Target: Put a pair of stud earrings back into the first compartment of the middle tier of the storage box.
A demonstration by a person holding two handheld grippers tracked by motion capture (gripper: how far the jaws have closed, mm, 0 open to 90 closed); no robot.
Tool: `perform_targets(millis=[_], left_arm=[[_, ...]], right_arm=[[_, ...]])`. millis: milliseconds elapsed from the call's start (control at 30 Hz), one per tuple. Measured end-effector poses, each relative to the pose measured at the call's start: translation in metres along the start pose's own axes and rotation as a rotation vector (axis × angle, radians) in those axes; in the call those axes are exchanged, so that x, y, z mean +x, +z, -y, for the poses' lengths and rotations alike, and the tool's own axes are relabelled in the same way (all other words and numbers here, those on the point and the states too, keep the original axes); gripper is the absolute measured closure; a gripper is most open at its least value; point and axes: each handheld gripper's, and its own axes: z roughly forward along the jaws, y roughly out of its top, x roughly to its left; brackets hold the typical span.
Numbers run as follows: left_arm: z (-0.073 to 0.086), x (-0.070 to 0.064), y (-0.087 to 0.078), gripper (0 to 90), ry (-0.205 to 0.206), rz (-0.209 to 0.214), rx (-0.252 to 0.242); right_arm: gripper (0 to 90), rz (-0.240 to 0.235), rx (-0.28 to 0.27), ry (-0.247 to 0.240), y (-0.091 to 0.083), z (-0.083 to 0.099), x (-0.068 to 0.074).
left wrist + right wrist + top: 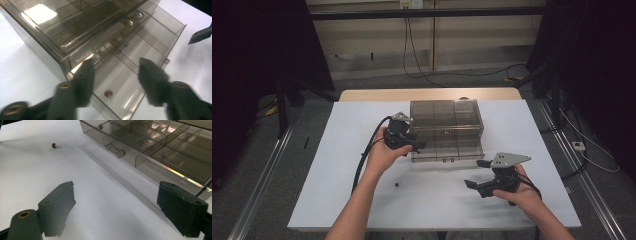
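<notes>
Nearest the person, the right gripper (476, 174) hovered over the white table (337, 200), its jaws spread wide with nothing between them; in its own view the gripper (116, 206) looked across bare tabletop toward the box. A small red-headed pin (397, 185) lay loose on the table between the two forearms, well apart from both grippers, and it showed small and far off in the right gripper view (54, 145). Farther in, the left gripper (418, 146) sat at the front left corner of the smoky plastic organizer box (446, 120), jaws apart above its pulled-out drawer (140, 72). A second red-headed pin (108, 93) lay in the drawer's near compartment, below the parted jaws.
</notes>
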Motion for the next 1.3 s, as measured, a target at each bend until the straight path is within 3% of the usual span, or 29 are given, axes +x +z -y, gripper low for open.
perform_targets(millis=[167,533,900,1300], left_arm=[[0.007,-0.001,-0.014,32.9,-0.012,-0.018,-0.026],[0.034,0.002,-0.04,22.6,-0.021,-0.04,-0.04],[0.064,0.001,-0.043,21.5,-0.016,-0.038,0.01],[0.089,-0.004,-0.041,20.5,0.006,-0.05,0.023]], right_arm=[[14.4,0.001,0.004,0.002,0.0,0.0,0.0],[14.4,0.004,0.002,-0.003,0.0,-0.001,0.001],[14.4,0.01,-0.004,-0.002,-0.002,-0.001,0.0],[14.4,0.012,0.0,-0.003,-0.001,0.0,0.001]])
